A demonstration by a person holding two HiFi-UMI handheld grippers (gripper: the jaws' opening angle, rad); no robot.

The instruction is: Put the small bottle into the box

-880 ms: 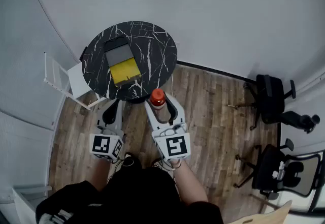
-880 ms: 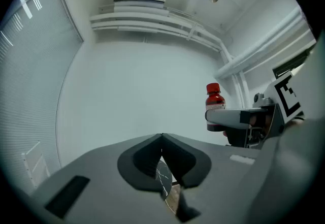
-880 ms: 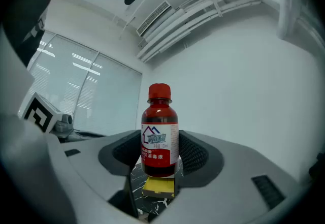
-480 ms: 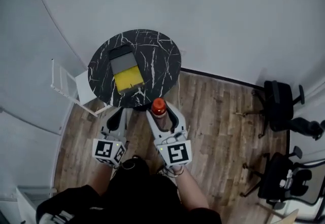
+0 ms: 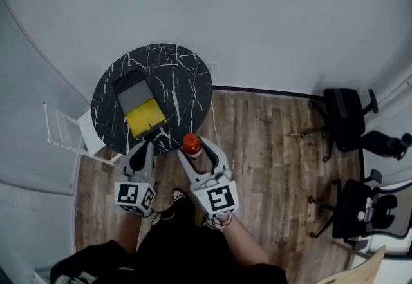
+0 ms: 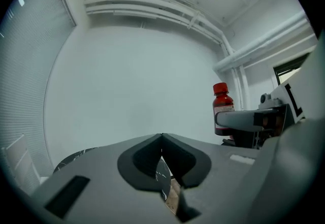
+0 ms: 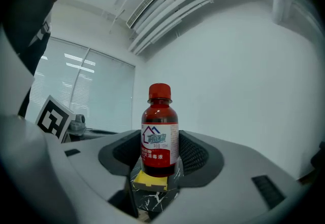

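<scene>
Here's the right gripper (image 5: 196, 151) with the small bottle (image 7: 160, 131) clamped between its pads; the jaws stand fairly wide, because the bottle's body fills the gap; red cap up, bottle upright, its long axis vertical, label facing the gripper's camera. The left gripper (image 6: 162, 141) is pinched closed, tips meeting, nothing between them; it hangs level with its partner, on the left.

Now the relation that matters: the box (image 5: 143, 113) lies on the round black table (image 5: 187, 83), ahead of the bottle and off to the left; its grey half sits at the far end, its yellow half at the near end, and its long side runs roughly far to near with a slight slant. In the head view the bottle sits just at the table's near-right rim, not yet over the box; along the right gripper's own line, though, a yellow patch peeks out right beneath the bottle's base, so the jaws look aimed squarely at the target.

The left gripper is the nearer of the two to the box, but the right one has the cargo; both forearms are drawn in close to the body, grippers pointing away towards the table. My read: the carry needs a reach forward and leftward, then a lowering into the yellow half.
</scene>
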